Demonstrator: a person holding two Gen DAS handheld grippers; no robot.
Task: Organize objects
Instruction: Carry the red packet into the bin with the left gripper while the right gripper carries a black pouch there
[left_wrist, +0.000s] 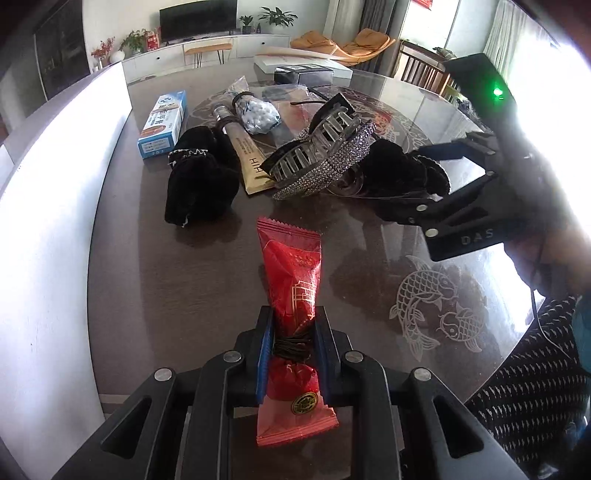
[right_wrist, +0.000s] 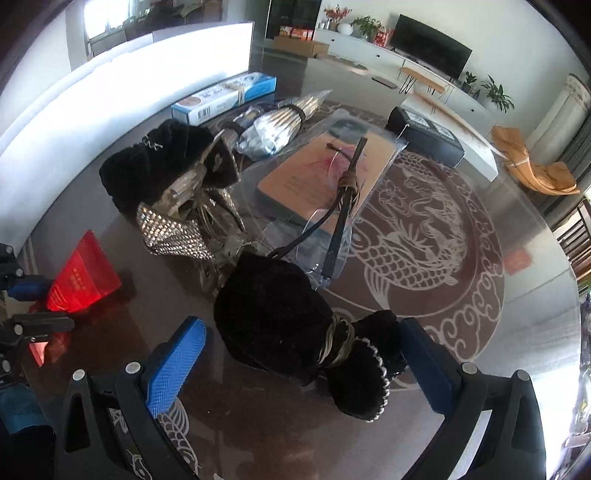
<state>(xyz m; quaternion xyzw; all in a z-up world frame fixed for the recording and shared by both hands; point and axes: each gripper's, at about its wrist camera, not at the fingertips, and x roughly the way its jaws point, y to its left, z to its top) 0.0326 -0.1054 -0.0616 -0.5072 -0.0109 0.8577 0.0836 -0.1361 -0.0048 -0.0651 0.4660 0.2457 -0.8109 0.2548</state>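
So the left gripper (left_wrist: 293, 345) has its fingers clamped on a red snack packet (left_wrist: 291, 280), right at the pinched middle where a dark band is wrapped around it. The packet points up the frame from bottom centre of the left wrist view, over the dark glossy surface (left_wrist: 166, 295) with its fish pattern. In the right wrist view the same packet (right_wrist: 83, 275) pokes in at the left edge.

The right gripper (right_wrist: 295, 365) is spread wide open, blue-padded fingers (right_wrist: 173, 363) on either side of a black velvet pouch (right_wrist: 280, 317) tied at the neck with a cord, lower centre of that frame. Can't tell if either pad actually touches it. From the left wrist view that gripper (left_wrist: 476, 177) comes in from the right edge, at the same pouch (left_wrist: 399, 166).

Rest of the pile sits mid-frame in the left view: a big rhinestone hair claw (left_wrist: 321, 155) leaning between the two pouches, a second black pouch (left_wrist: 201, 177) to its left, a gold tube (left_wrist: 245, 155) between them, a blue and white box (left_wrist: 164, 123) at upper left, and a bag of small white bits (left_wrist: 258, 114) behind. In the right view, a pair of clear glasses (right_wrist: 325, 236) lies over a flat packaged card (right_wrist: 325, 173) just above the pouch.
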